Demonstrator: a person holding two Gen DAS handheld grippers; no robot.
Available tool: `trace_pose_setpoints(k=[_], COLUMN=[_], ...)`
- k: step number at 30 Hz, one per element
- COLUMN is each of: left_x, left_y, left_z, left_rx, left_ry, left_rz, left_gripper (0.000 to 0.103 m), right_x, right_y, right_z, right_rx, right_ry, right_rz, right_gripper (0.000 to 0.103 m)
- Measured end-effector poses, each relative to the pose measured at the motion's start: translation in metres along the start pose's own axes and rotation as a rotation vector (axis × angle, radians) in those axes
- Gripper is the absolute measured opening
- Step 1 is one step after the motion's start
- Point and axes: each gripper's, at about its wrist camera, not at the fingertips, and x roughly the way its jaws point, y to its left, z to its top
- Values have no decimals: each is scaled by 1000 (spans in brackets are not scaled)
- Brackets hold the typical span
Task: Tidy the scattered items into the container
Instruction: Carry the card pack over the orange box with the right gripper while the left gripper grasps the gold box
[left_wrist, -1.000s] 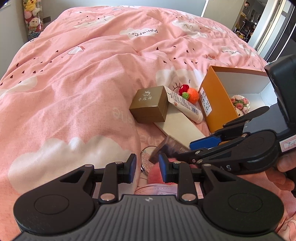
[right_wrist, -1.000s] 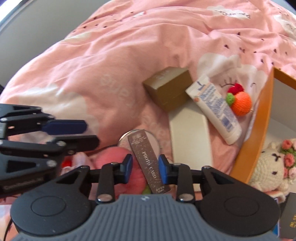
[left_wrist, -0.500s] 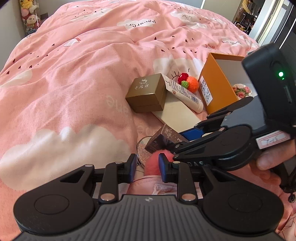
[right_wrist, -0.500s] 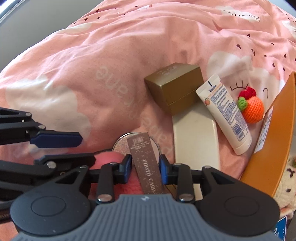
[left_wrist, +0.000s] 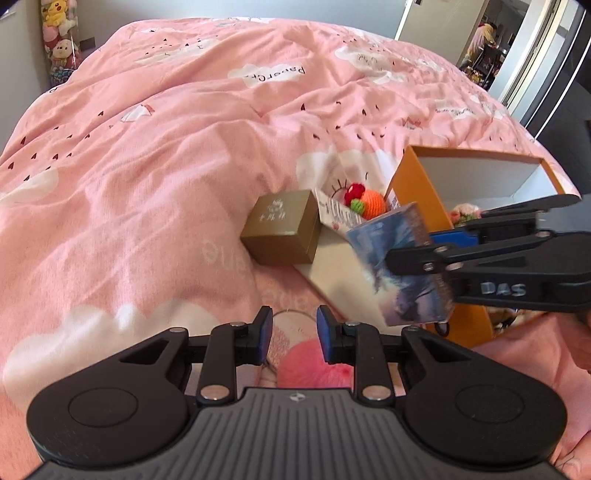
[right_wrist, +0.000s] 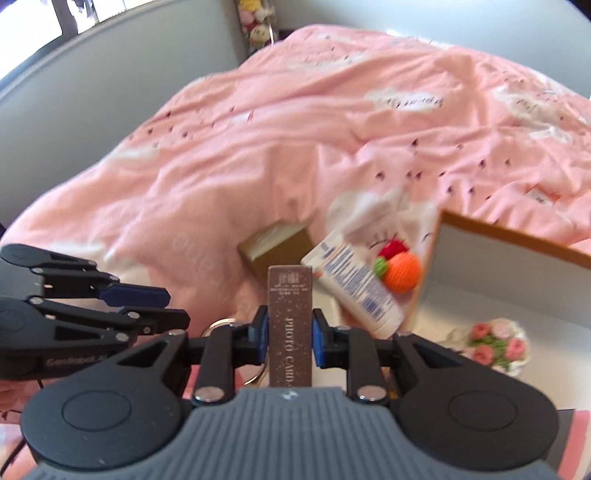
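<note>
My right gripper (right_wrist: 289, 332) holds a brown "PHOTO CARD" box (right_wrist: 290, 314) upright, lifted off the bed. Its jaws are closing with the pads pressed on the box's sides. In the left wrist view that box (left_wrist: 402, 266) hangs in front of the orange container (left_wrist: 413, 184), gripped by the right gripper (left_wrist: 417, 247). My left gripper (left_wrist: 294, 330) hovers open over a pink soft thing (left_wrist: 314, 367); nothing sits between its pads. A gold box (left_wrist: 284, 232), a lotion tube (right_wrist: 354, 288) and a crochet orange (right_wrist: 400, 273) lie beside the container.
The orange container (right_wrist: 517, 236) is open-topped and white inside, with a crochet flower toy (right_wrist: 495, 343) in it. A flat beige case (left_wrist: 340, 266) lies under the tube and gold box. A round mirror's rim (right_wrist: 221, 325) shows near my fingers. Pink duvet (left_wrist: 184, 147) spreads away left.
The right gripper closed on the photo card box, lifted it off the round mirror and carried it up toward the orange container. The left gripper stayed in place.
</note>
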Motion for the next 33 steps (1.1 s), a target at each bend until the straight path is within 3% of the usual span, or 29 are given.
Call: trace_pose_setpoints(k=[3, 5, 7, 14, 21, 27, 33], left_x=[2, 5, 9, 44, 84, 105, 123], left_y=[1, -2, -7, -1, 18, 23, 19], left_z=[11, 18, 23, 43, 57, 62, 64], left_rx=[-17, 15, 62, 98, 36, 38, 42], left_ry=[-11, -20, -40, -44, 55, 81, 104], left_rz=[-8, 9, 23, 24, -3, 1, -18], left_gripper=[32, 40, 60, 66, 68, 79, 82], right_x=[-24, -37, -52, -80, -88, -96, -105], right_y=[-16, -26, -37, -83, -116, -140, -153], right_z=[8, 12, 13, -3, -31, -49, -61], right_rx=[46, 75, 94, 150, 201, 240, 286], right_ry=[-45, -69, -91, -102, -100, -100, -119], right_rz=[11, 15, 2, -100, -161, -199, -206], right_gripper=[25, 25, 25, 25, 25, 25, 25])
